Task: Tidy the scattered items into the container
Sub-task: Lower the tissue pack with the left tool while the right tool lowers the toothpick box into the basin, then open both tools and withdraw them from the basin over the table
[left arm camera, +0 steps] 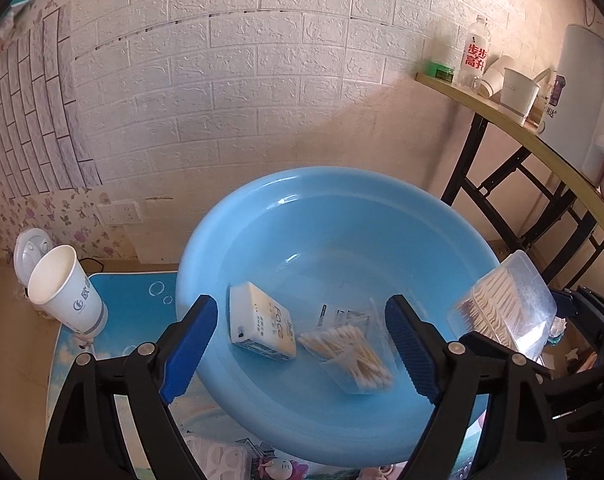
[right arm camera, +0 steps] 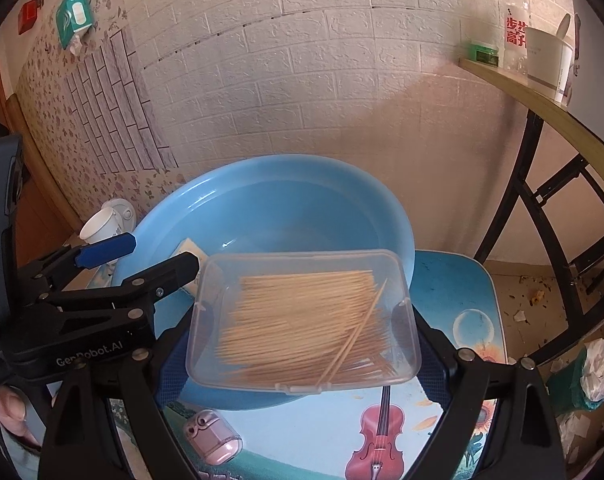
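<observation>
Holding: right gripper (right arm camera: 302, 320) pinches a clear rectangular plastic box of wooden toothpicks (right arm camera: 302, 316) by its left and right sides, lid facing the camera, raised over the near rim of the round light-blue plastic basin (right arm camera: 261, 184).
Left gripper (left arm camera: 302, 344): fingers spread wide, gripping nothing, angled down over the basin's near side.
In basin: white-and-yellow tissue pack (left arm camera: 259, 326) at near left; clear bag of cotton swabs (left arm camera: 354, 350) just right of it.
Toothpick box, left view: tilted, at the basin's right rim (left arm camera: 506, 304).
Outside basin: pink small case (right arm camera: 211, 436) on the printed mat (right arm camera: 454, 280), near side; white paper cup (left arm camera: 63, 290) left of the basin.
</observation>
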The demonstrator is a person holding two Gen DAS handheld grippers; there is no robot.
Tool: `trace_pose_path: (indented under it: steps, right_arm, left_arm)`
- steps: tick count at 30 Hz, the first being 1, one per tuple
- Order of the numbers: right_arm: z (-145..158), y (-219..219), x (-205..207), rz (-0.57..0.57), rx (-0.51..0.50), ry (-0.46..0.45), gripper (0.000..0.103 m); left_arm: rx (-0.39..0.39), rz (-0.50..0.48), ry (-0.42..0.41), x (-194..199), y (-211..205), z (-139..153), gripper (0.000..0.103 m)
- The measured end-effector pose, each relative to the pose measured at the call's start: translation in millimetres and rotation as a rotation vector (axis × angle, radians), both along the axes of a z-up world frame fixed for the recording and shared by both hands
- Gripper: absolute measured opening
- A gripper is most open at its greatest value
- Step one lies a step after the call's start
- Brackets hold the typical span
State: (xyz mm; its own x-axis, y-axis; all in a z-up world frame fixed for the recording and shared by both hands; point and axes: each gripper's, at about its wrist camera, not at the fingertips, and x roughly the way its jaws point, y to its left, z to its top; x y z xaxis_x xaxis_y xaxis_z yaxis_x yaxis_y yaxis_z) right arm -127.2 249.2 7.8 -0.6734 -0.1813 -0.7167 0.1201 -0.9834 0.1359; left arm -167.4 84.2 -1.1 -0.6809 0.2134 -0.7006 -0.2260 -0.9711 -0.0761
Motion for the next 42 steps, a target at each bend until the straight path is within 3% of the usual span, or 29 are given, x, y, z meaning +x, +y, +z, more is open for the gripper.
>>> trace_pose_path:
  steps: [4, 26, 29, 38, 42]
  right_arm:
    - [-1, -5, -1, 0.011, 0.016, 0.006, 0.093]
    - [-26, -33, -28, 0.065, 0.023, -0.025, 0.093]
    - [-27, -35, -30, 0.06, 0.033, -0.031, 0.103]
    - [-12, -33, -17, 0.041, -0.011, 0.017, 0.103]
    - [-1, -24, -4, 0.033, -0.073, 0.08, 0.103]
  left_arm:
    - [0.007, 0.024, 0.009, 2, -10, 4, 0.089]
    - [-0.008, 0.096, -0.006, 0, -44, -1, 0.089]
    - [-0.007, 0.099, -0.009, 0, -45, -1, 0.09]
    - [0.004, 0.121, -0.004, 11, -54, 5, 0.094]
    - [0.005, 0.134, 0.006, 21, -58, 11, 0.098]
